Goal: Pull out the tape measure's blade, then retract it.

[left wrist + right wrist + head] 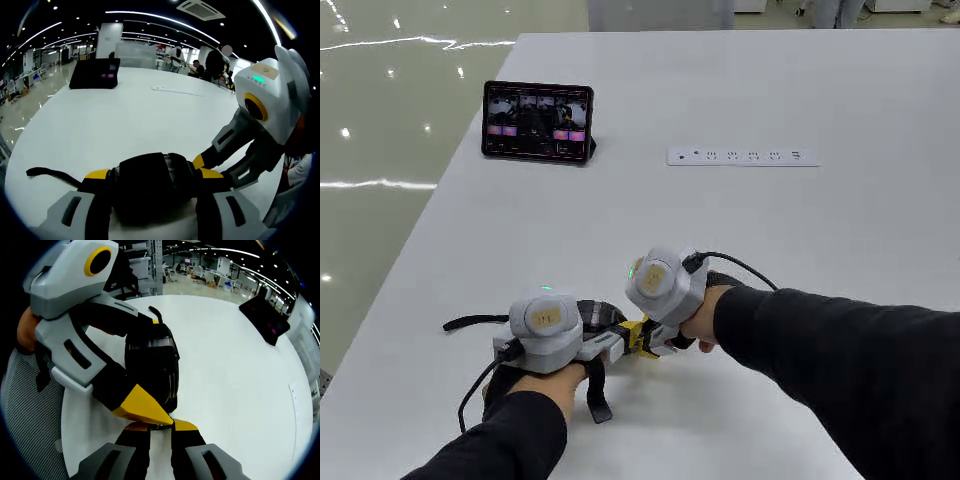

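Left gripper (152, 175) is right up against its own camera, with its jaws clamped around the tape measure (152, 365) from both sides, so the case is pinned low against the table (770, 230) near the person's edge. Right gripper (161, 426) comes in from the other side, and its jaws are pinched narrow, tips nearly together, right at the lower edge of the case. That's where I'd guess the blade's hook sits, but honestly the hook is too small and dark for me to make out, so I can't swear it's got anything. No blade shows outside the case, so my read is we're at the very start: one gripper anchors the body, the other is lined up to draw. Next move, I reckon, wants a straight pull away from the case with the left one holding firm so the body doesn't skid or twist. After that, ease it back in rather than letting it snap. The tape itself looks like a chunky black case, glossy on the side and rounded, with a thin black strap (475, 322) trailing off across the table. Well away at the far end sit a tablet (538, 122) and a power strip (742, 156), nowhere near the action.
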Demonstrator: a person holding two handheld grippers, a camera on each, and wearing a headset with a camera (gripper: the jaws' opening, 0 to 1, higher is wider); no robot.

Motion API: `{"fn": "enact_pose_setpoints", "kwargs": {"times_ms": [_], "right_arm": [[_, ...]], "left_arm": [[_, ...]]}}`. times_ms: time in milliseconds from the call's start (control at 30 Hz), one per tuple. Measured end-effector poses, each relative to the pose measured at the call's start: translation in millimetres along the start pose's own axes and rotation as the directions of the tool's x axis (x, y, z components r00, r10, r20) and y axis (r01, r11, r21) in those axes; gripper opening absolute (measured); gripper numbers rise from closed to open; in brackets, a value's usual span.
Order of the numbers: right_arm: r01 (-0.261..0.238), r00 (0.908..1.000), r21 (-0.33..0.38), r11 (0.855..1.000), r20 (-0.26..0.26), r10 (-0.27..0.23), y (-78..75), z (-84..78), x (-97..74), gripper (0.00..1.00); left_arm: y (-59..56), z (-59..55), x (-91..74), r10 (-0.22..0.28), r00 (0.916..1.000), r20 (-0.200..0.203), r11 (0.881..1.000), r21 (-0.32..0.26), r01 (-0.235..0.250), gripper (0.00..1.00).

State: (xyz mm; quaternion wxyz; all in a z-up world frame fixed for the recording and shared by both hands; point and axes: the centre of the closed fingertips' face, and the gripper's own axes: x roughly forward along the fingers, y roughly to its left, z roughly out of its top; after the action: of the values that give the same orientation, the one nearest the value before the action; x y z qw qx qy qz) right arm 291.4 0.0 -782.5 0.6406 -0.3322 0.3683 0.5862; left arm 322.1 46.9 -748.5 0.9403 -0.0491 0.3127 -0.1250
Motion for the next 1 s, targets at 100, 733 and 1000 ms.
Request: {"fn": "enact_pose_setpoints", "kwargs": {"times_ms": [100, 733, 1000], "right_arm": [[0.076, 0.9968, 0.021, 0.997, 0.024, -0.076, -9.6, -0.6, -1.6, 0.18], [0.085, 0.9833, 0.128, 0.988, 0.15, -0.104, 1.2, -39.1, -61.1, 0.24], [0.107, 0.9725, 0.193, 0.975, 0.184, -0.143, 16.3, -71.3, -84.8, 0.31]], "left_arm": [[-0.2, 0.5, -1.0, 0.003, 1.0, 0.002, 1.0, 0.003, -0.003, 0.66], [-3.2, -11.9, -19.3, -0.221, 0.967, -0.127, 0.963, 0.131, 0.237, 0.76], [-1.1, -15.0, -35.8, -0.298, 0.9419, -0.155, 0.919, 0.219, 0.327, 0.83]]}}
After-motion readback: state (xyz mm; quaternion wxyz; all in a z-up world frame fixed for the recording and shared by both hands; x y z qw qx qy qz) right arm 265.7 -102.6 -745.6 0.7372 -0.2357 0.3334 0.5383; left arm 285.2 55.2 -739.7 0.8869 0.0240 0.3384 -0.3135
